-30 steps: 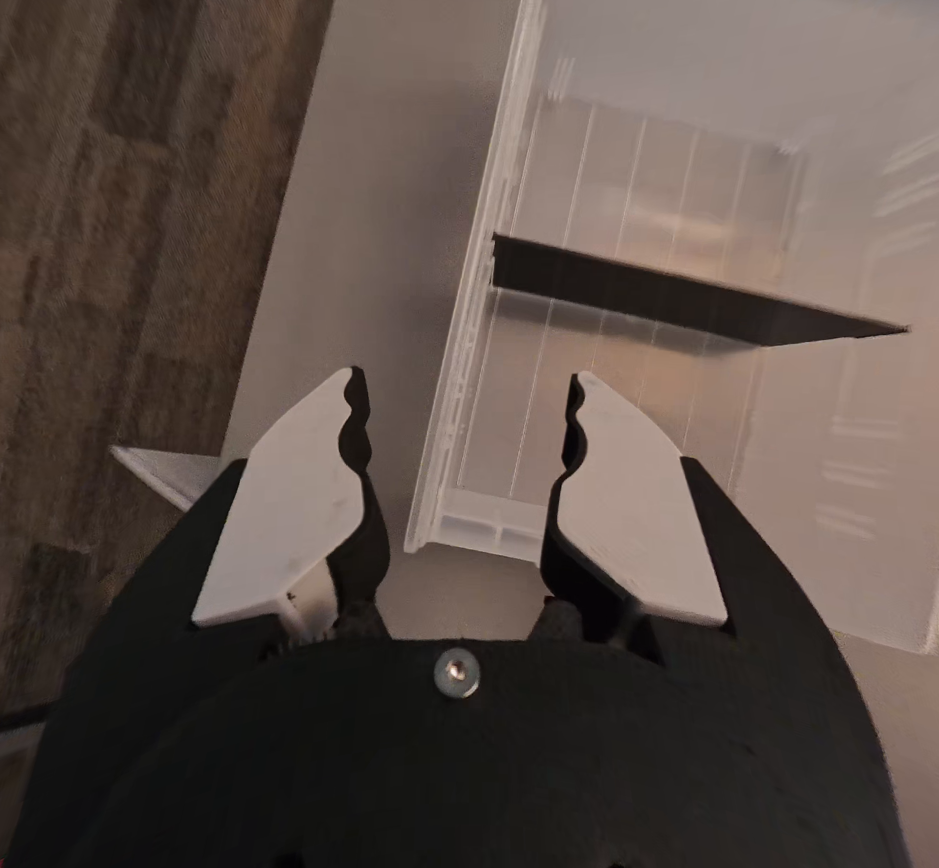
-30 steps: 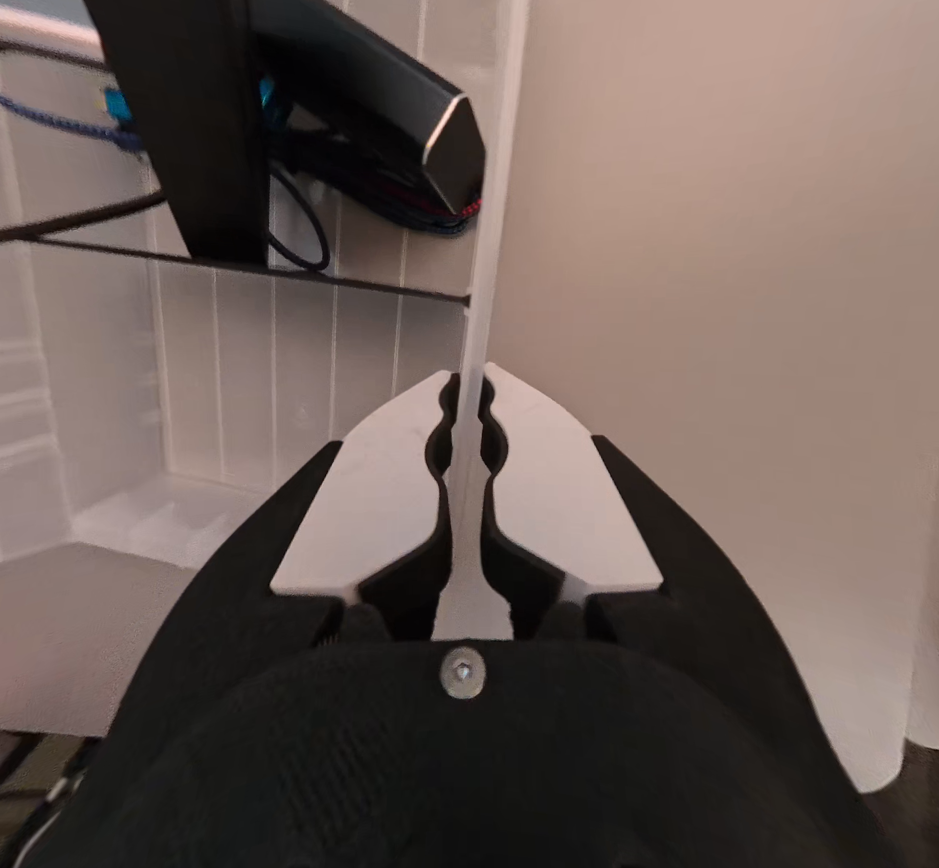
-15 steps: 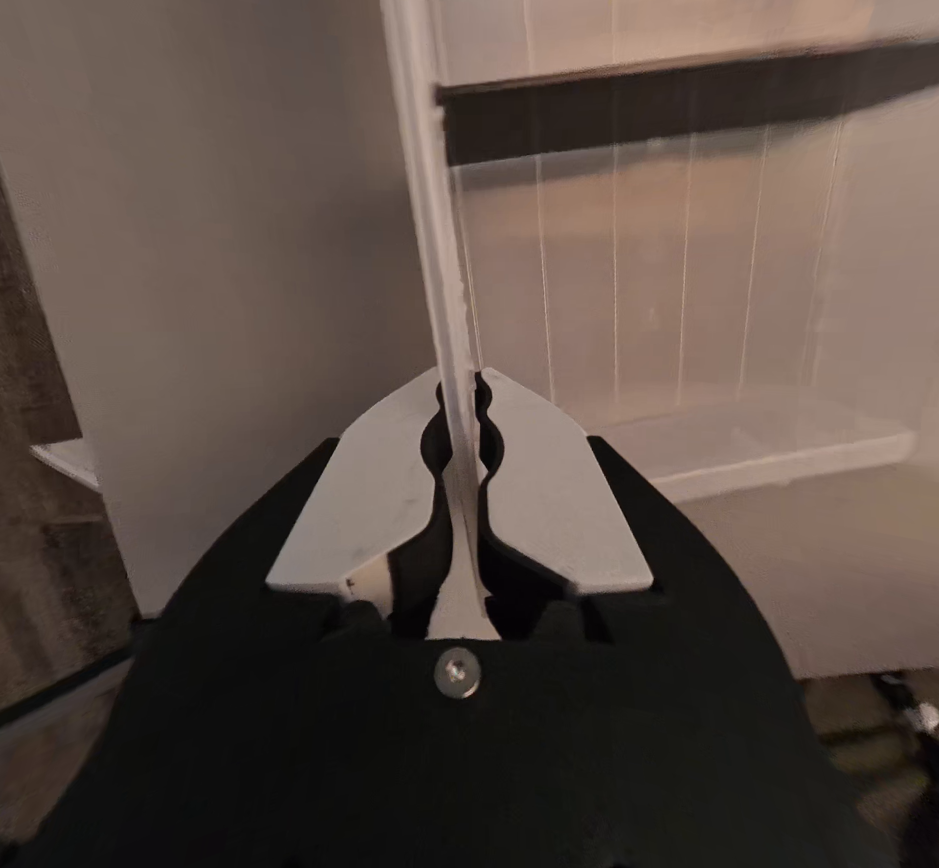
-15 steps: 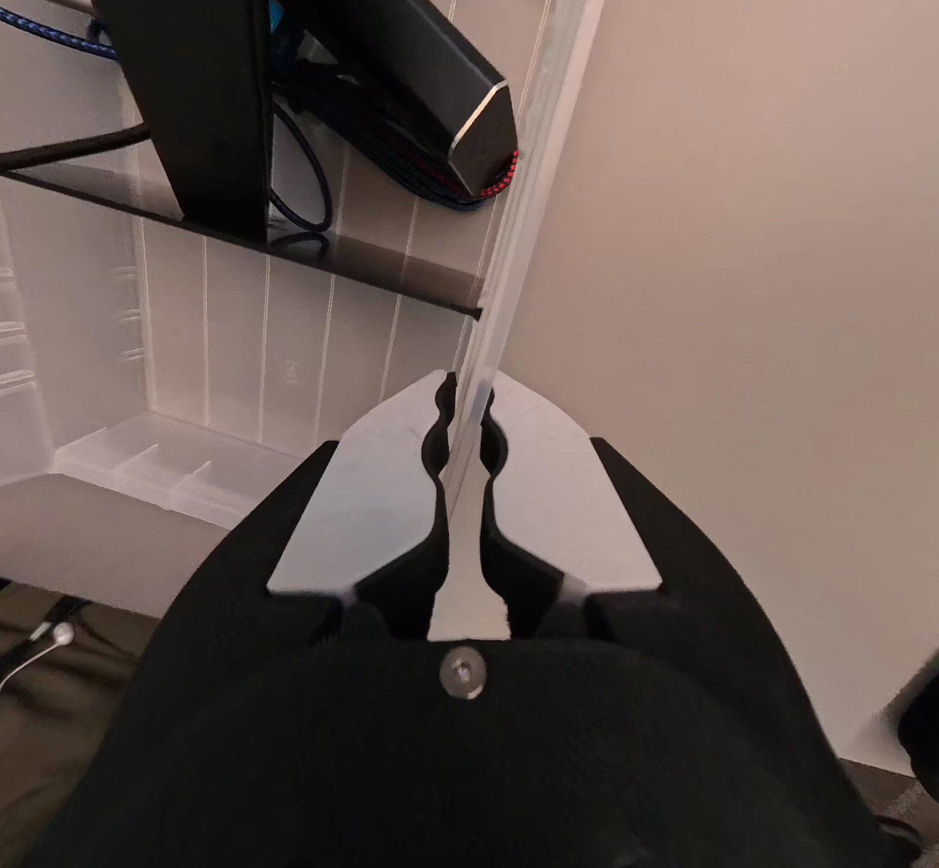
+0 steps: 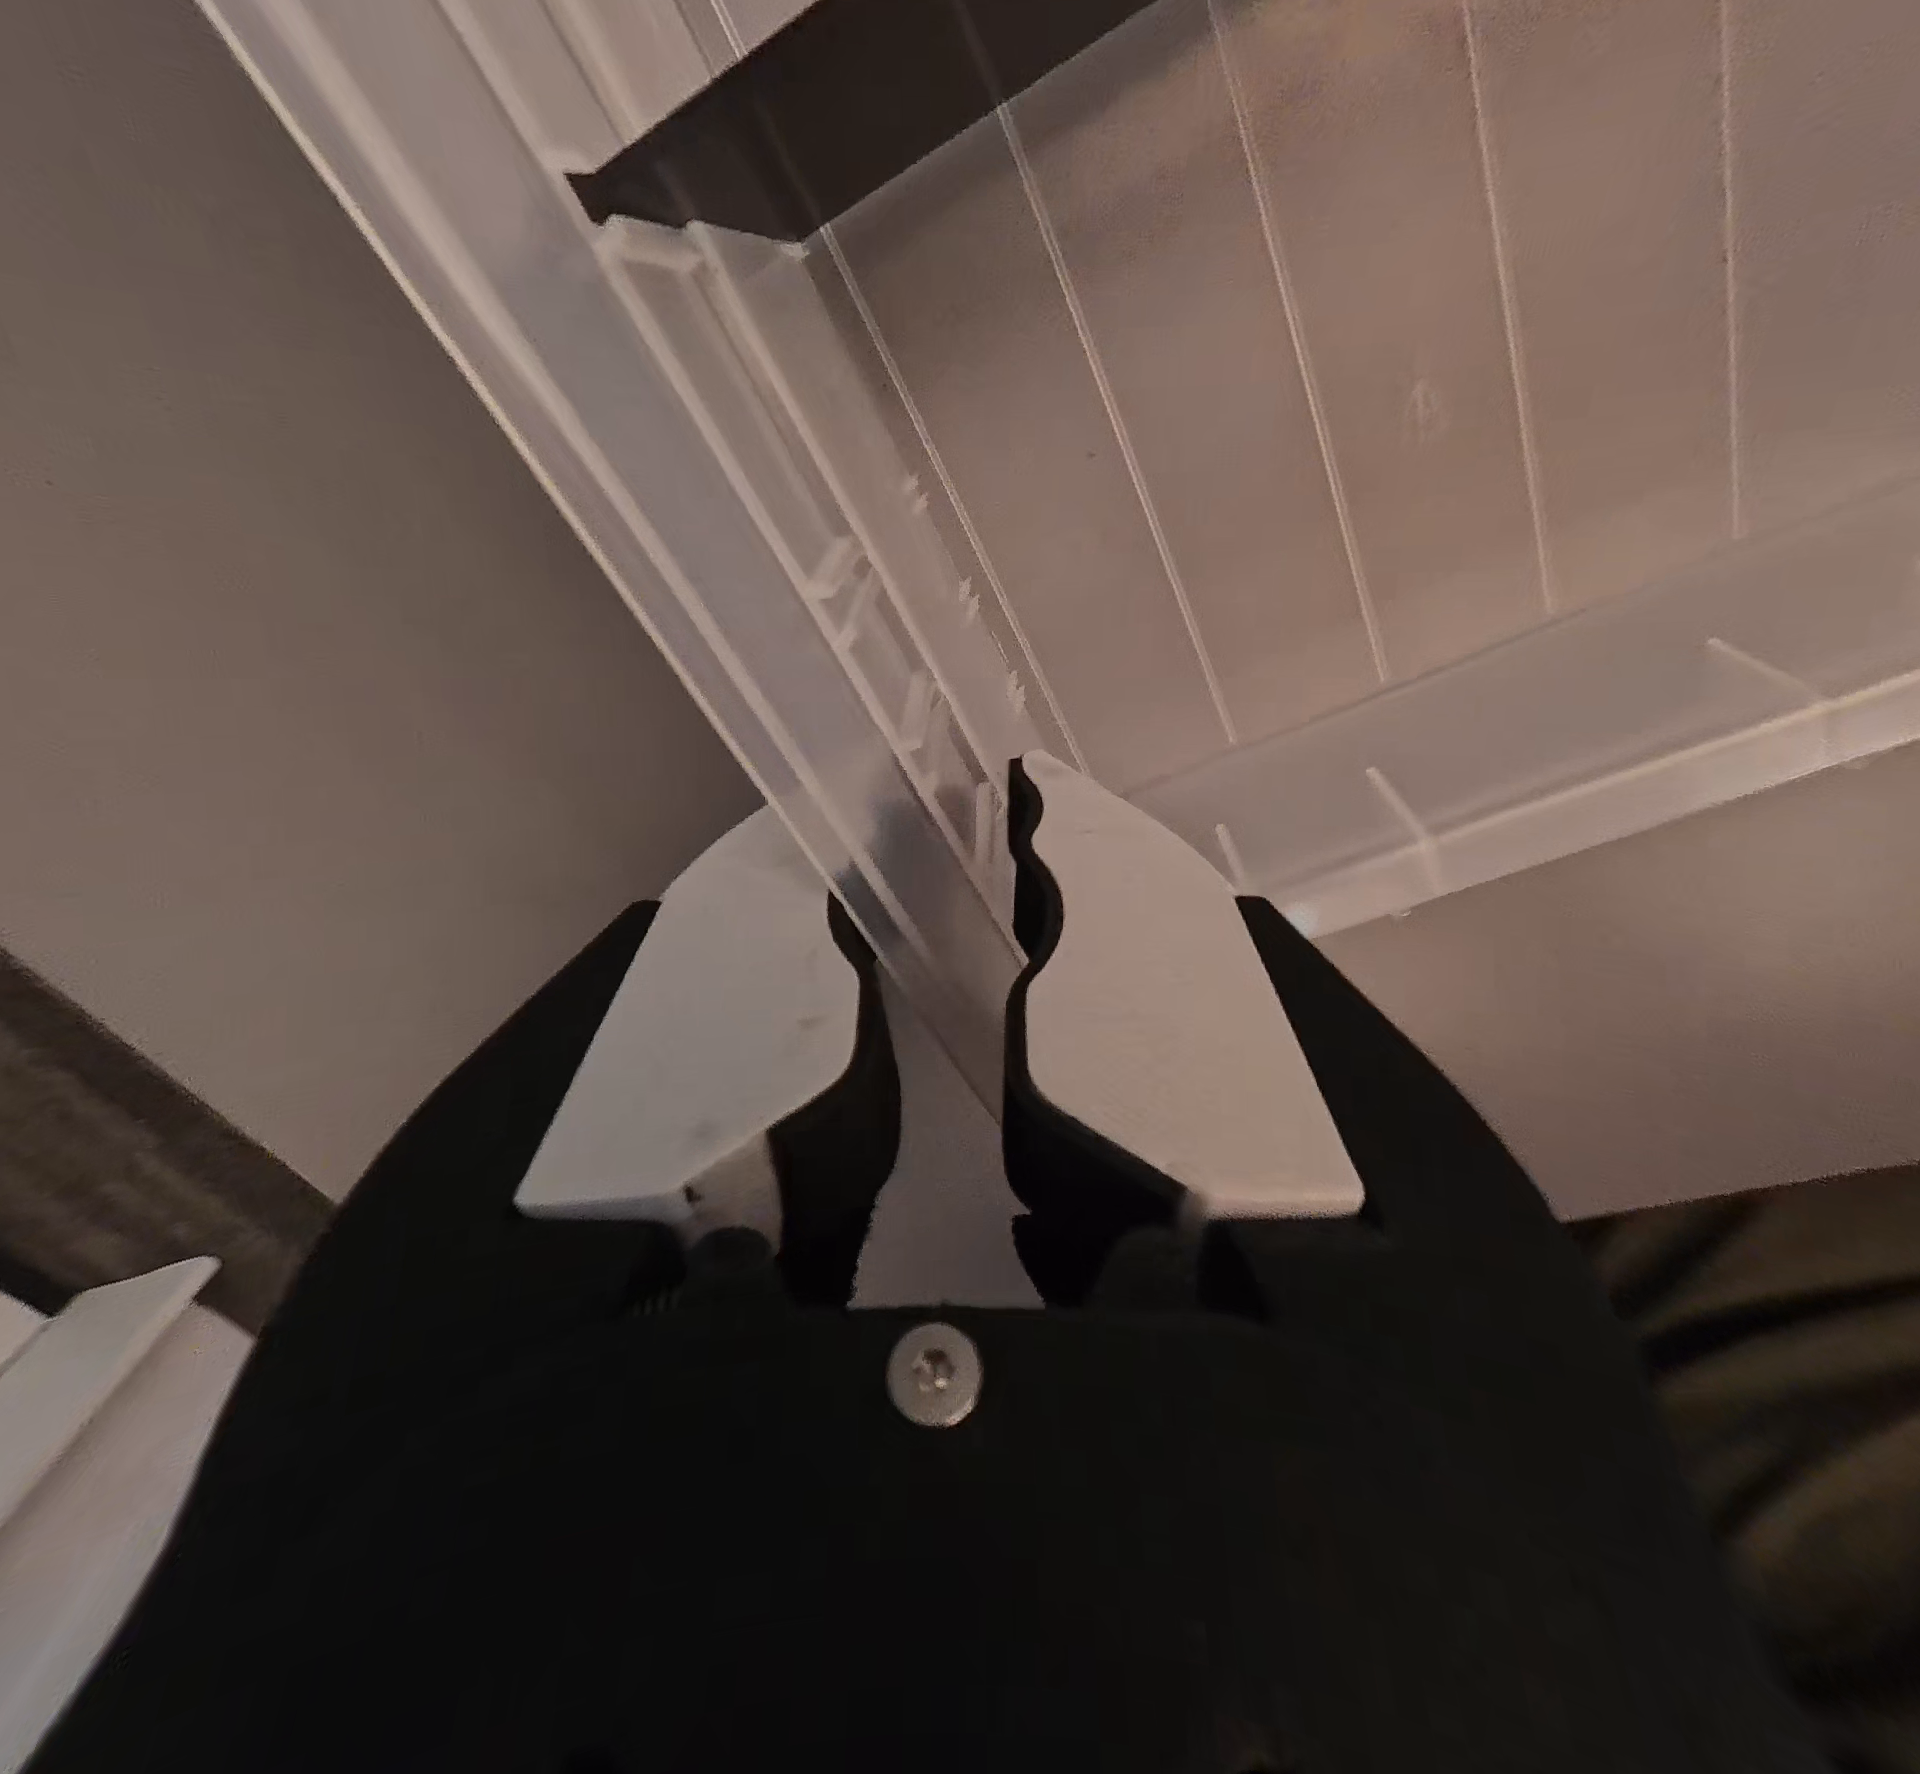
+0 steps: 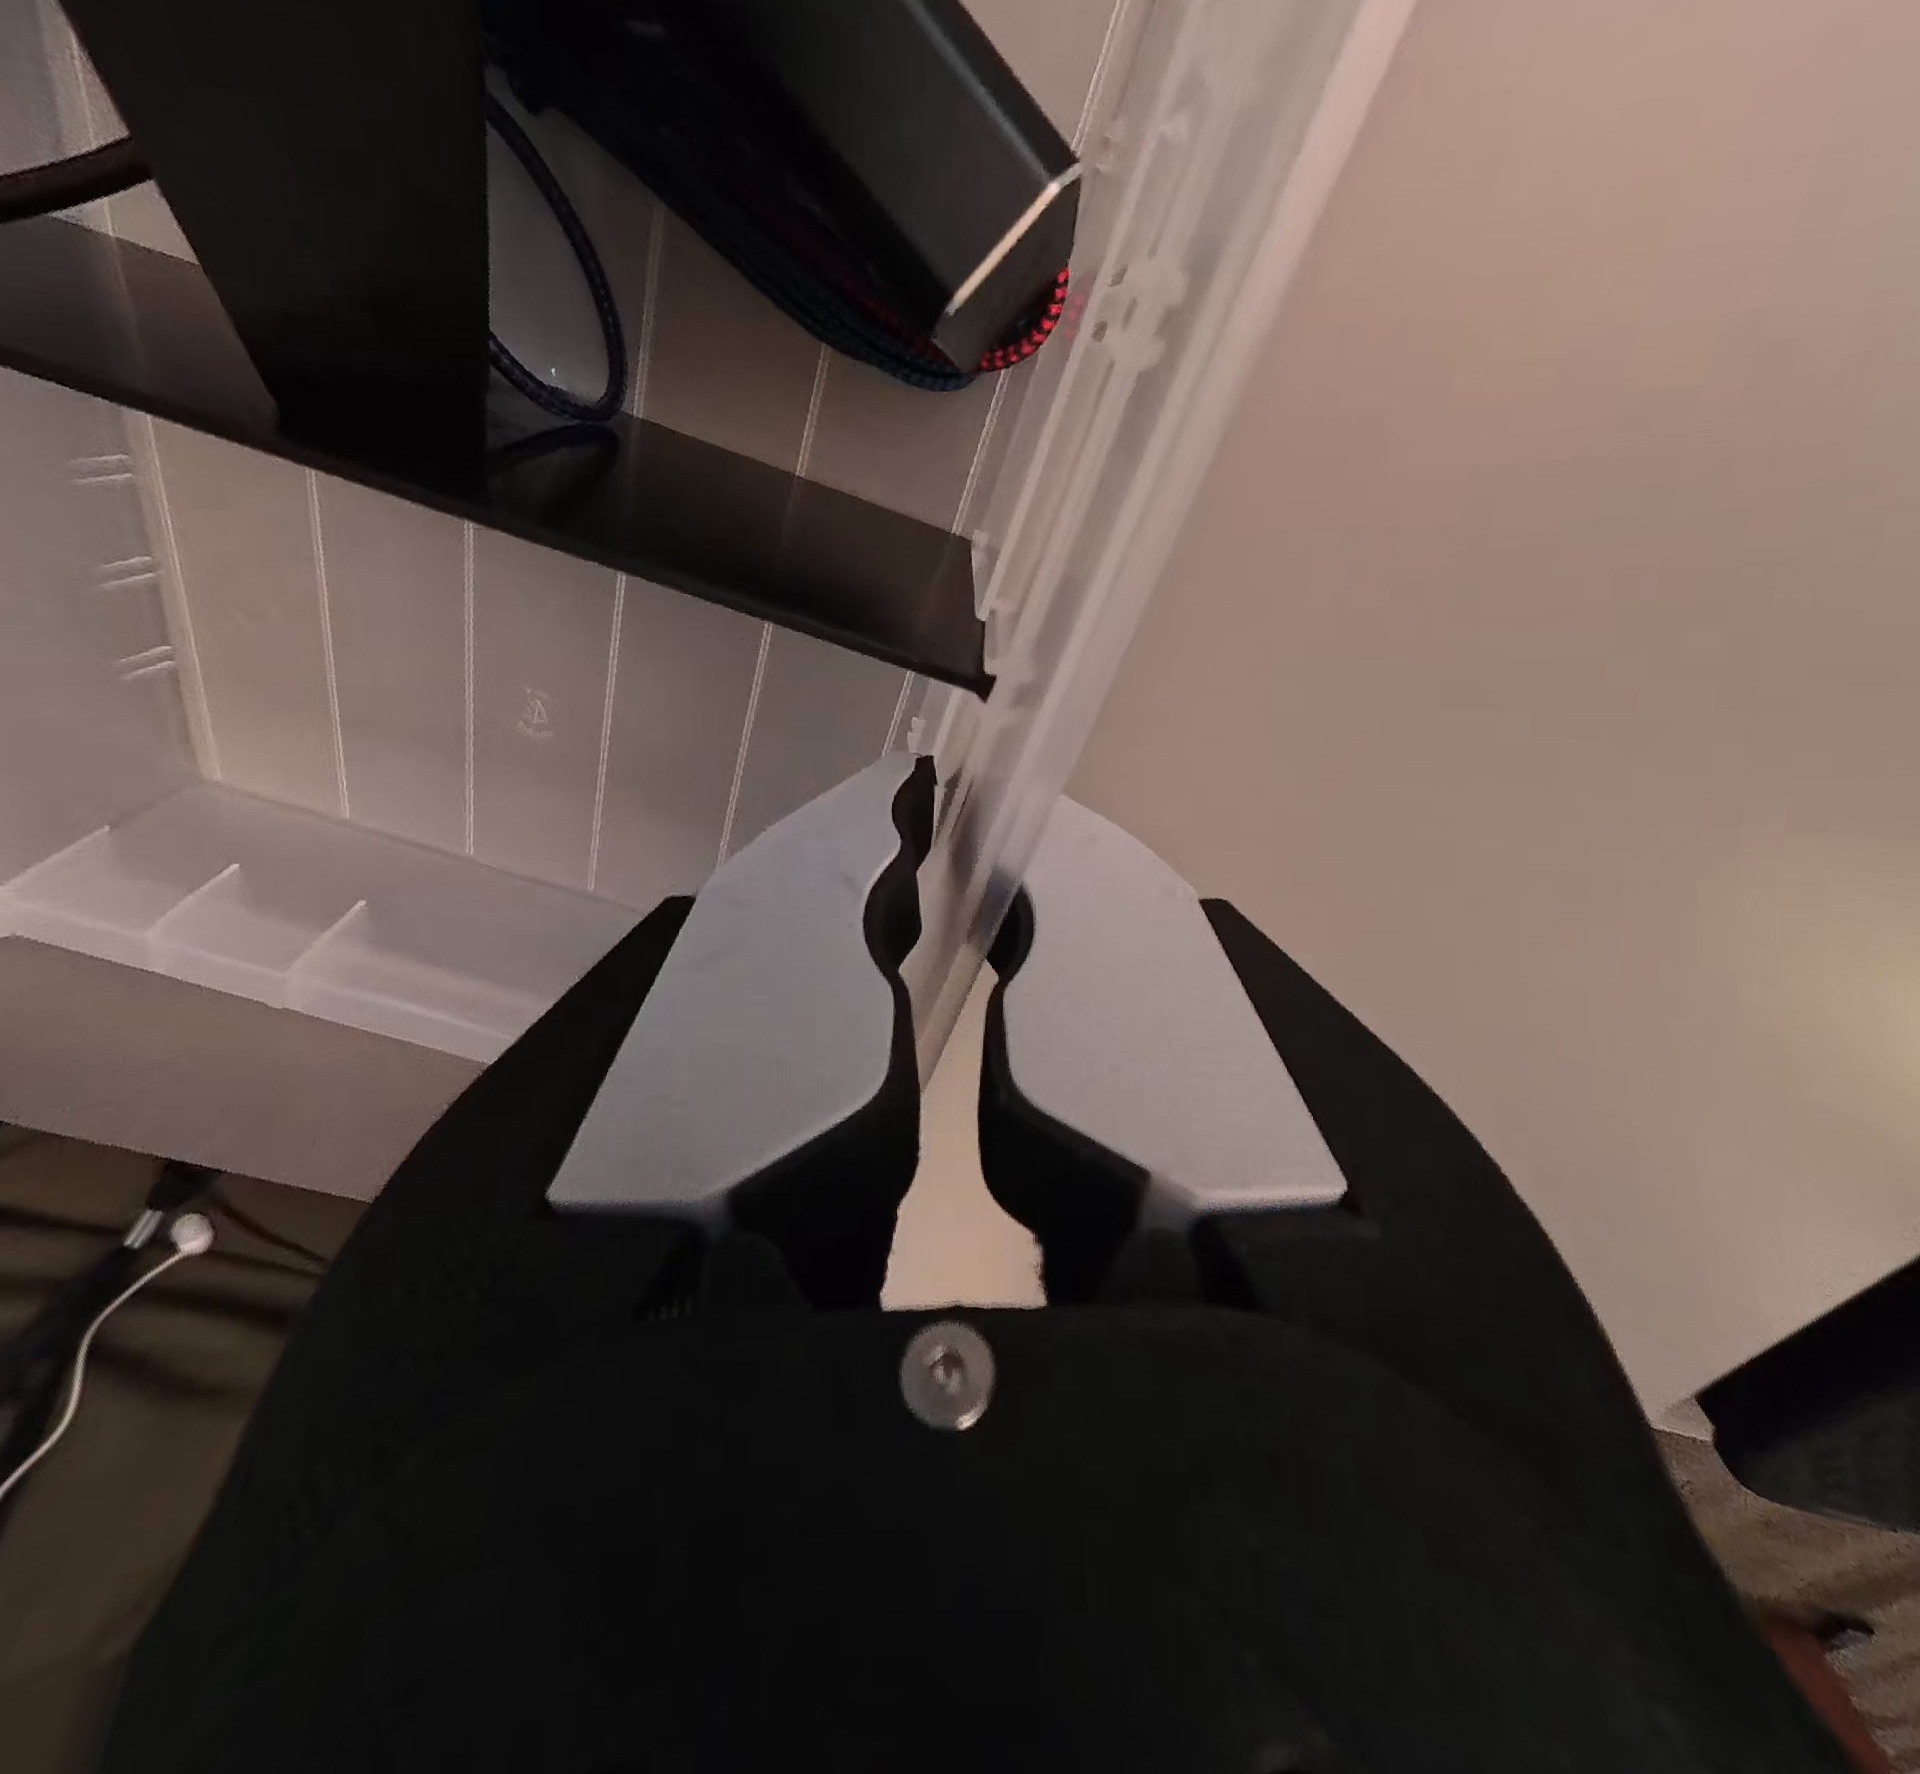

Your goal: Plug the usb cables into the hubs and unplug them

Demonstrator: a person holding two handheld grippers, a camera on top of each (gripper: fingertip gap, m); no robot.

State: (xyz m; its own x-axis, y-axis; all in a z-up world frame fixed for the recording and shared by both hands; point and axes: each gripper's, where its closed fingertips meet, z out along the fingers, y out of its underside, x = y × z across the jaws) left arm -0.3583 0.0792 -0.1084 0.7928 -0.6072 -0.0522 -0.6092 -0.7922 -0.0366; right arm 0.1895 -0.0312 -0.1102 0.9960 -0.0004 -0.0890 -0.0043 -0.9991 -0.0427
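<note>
Two grippers are on the clear plastic storage bin [image 5: 644, 436], one at each side wall. Your left gripper [image 5: 940, 877] has its white fingers [image 5: 1143, 976] closed almost fully onto the bin's left rim, which runs diagonally between the jaws. Your right gripper [image 6: 966, 851] is clamped the same way on the right rim [image 6: 1132, 436]; only the thin wall separates its fingers [image 6: 758, 986].

Inside the bin, a flat black divider panel [image 6: 727, 519] spans from wall to wall. In the right wrist view, a long dark grey USB hub with a bevelled metallic end [image 6: 883, 93] lies beyond the divider, its end just beside the right wall. Braided red, blue and black USB cables [image 6: 935, 353] are bundled under the hub. You cannot tell whether any are plugged in. The bin rests on a white tabletop [image 6: 1558, 581].
</note>
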